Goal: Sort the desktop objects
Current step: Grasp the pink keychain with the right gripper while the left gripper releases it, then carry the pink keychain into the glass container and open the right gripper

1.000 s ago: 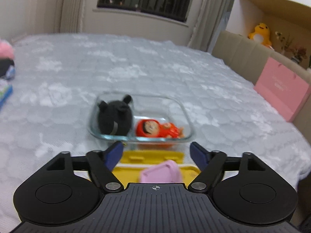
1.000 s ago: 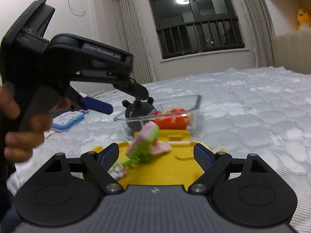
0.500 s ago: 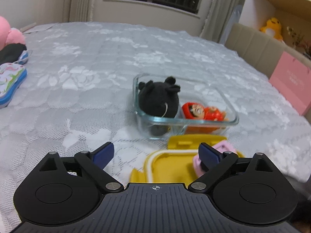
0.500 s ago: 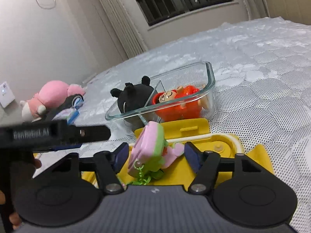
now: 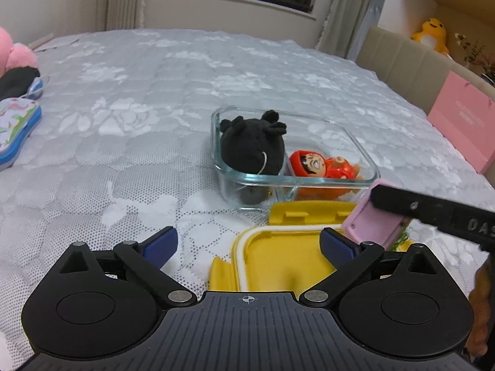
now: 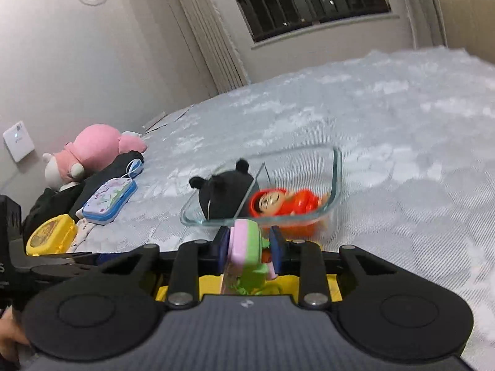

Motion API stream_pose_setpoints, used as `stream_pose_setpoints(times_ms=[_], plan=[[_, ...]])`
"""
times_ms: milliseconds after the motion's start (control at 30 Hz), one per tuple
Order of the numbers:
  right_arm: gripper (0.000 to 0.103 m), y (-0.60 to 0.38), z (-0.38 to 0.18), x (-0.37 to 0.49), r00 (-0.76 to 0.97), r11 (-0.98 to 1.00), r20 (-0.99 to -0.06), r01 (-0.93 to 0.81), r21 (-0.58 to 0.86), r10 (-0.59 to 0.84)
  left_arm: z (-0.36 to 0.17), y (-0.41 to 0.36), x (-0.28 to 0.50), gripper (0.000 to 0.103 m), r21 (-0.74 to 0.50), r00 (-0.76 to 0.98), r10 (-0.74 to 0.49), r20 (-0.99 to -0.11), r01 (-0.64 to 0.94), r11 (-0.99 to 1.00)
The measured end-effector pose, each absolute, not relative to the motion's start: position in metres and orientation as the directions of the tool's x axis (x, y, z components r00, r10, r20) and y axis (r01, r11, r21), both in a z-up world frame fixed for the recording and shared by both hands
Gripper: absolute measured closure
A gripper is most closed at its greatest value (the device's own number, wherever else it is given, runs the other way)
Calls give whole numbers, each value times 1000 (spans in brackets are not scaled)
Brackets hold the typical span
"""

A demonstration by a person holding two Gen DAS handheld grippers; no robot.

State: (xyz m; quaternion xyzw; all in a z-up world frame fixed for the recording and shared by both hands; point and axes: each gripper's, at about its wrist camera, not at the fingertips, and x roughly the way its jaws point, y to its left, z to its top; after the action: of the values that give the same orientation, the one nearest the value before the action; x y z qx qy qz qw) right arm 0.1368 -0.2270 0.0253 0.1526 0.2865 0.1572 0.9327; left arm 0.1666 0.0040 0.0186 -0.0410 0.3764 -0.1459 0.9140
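Observation:
My right gripper (image 6: 249, 249) is shut on a pink and green toy (image 6: 246, 247) and holds it just above the yellow container (image 6: 309, 284). The toy also shows in the left wrist view (image 5: 376, 227), pinched by a black finger. My left gripper (image 5: 247, 242) is open and empty, above the left edge of the yellow container (image 5: 278, 256). Behind it stands a glass dish (image 5: 359, 154) holding a black plush (image 5: 252, 145) and a red doll (image 5: 321, 164). The dish (image 6: 337, 173), the plush (image 6: 225, 193) and the doll (image 6: 287, 202) also show in the right wrist view.
A blue-rimmed case (image 6: 109, 199), a small yellow box (image 6: 51, 235), a pink plush (image 6: 92, 151) and dark cloth lie at the left on the lace-covered table (image 5: 154, 92). A pink box (image 5: 464, 120) stands at the right edge.
My right gripper has closed on the pink and green toy and lifted it off the yellow container. My left gripper has pulled back and left, still open.

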Motion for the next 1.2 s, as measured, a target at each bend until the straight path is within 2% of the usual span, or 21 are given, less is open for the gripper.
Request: stream_pose_setpoints(times_ms=[333,533,700,767,900,1067,1200], plan=[[73,-230,81,140,851,927,-401,-228,299,339,17,3,168,2,-237,638,-354,-684,264,935],[73,-216,108,166,898,955,-340,-219,201,278,13,15,176,2,-375,589,-462,-663,272,886],[73,-205,109,206,916,966,-325,-186,178,236,14,14,178,1,-326,622,-404,-671,243,914],[73,-201,102,225,917,973,-339,-163,161,209,15,13,179,1,-285,642,-364,-675,228,931],[73,-200,76,260,879,966,-422,-139,219,222,16,11,181,0,-217,665,-306,-681,216,952],[73,-203,39,279,832,966,-512,-101,236,212,16,15,185,0,-225,659,-308,-687,210,951],[73,-211,25,273,812,966,-543,-93,239,213,13,17,189,0,-212,659,-288,-695,195,958]])
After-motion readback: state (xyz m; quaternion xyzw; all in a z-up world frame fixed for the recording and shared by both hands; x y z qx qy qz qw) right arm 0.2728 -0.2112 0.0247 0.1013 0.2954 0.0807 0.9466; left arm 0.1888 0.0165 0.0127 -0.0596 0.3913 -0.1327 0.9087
